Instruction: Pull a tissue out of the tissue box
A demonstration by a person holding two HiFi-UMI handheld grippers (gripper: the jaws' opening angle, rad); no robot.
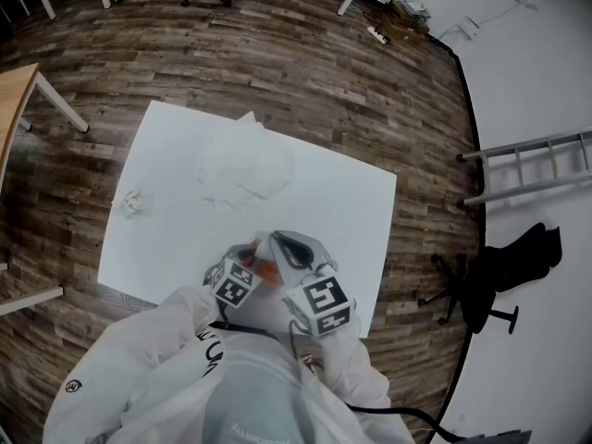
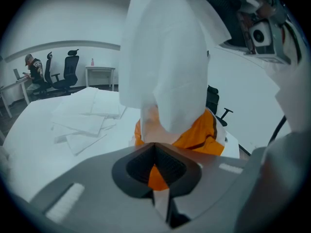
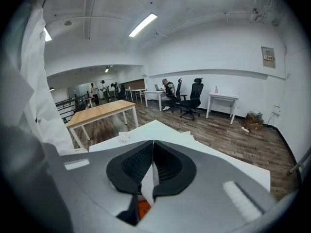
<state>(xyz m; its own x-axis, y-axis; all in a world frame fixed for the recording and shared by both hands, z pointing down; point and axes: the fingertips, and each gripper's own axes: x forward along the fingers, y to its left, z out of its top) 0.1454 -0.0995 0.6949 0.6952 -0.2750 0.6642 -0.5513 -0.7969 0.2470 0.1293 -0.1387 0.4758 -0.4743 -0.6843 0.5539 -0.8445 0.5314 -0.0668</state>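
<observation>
Left gripper clamps the orange tissue box, half hidden behind the white paper tissue the right gripper pinches.

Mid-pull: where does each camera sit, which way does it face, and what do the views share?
Head view: on the person's head, facing steeply down at the white table, white sleeves, left gripper and right gripper.
Left gripper view: on the left gripper, looking along its jaws, shut on the orange tissue box; the tissue stands ahead, right gripper upper right.
Right gripper view: on the right gripper, facing across the room; jaws shut on the tissue; white clothing at left.
Shared: head and left gripper views both show the tissue pile.
</observation>
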